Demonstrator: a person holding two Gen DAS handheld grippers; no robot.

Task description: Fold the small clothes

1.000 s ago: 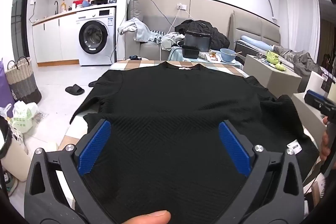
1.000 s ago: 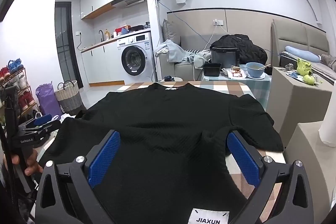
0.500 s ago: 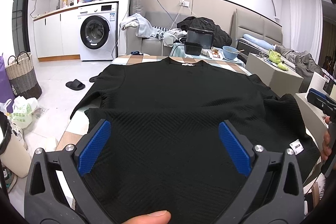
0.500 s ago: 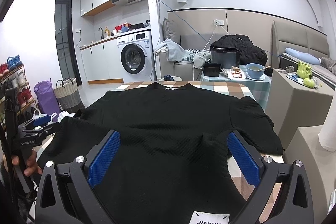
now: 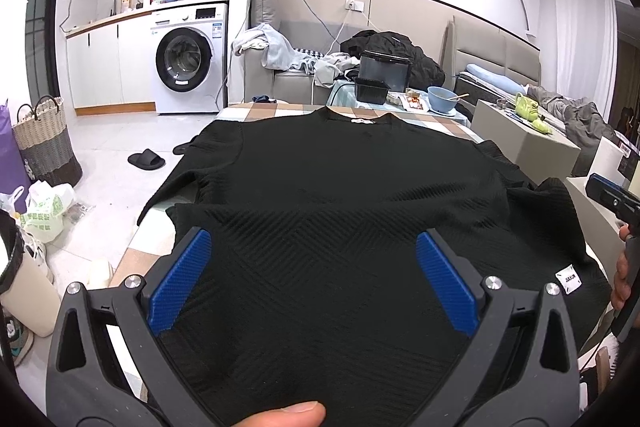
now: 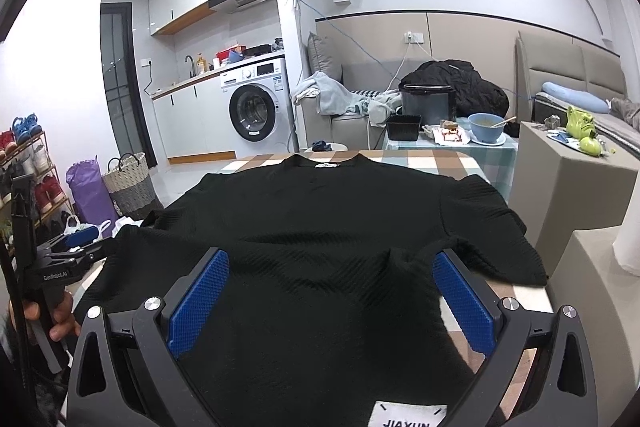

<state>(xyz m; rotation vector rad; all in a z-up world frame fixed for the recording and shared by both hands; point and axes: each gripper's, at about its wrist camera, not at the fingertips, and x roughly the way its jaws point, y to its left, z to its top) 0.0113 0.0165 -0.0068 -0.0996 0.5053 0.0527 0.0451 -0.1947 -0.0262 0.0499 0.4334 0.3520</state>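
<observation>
Both grippers, left [image 5: 312, 279] and right [image 6: 330, 301], gape wide, gripping nothing; the black top [image 5: 340, 207] lies flat on the checked table [image 6: 432, 161] between and beyond the jaws, its JIAXUN label [image 6: 408, 415] below the right jaws

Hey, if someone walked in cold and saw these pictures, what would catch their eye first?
First, the black top, spread flat on the checked table with its neckline at the far end and a white label at the near hem. Next, the blue-padded left tongs and right tongs, both open and low over the near hem. Behind stands a white washing machine, left of a cluttered sofa.
</observation>
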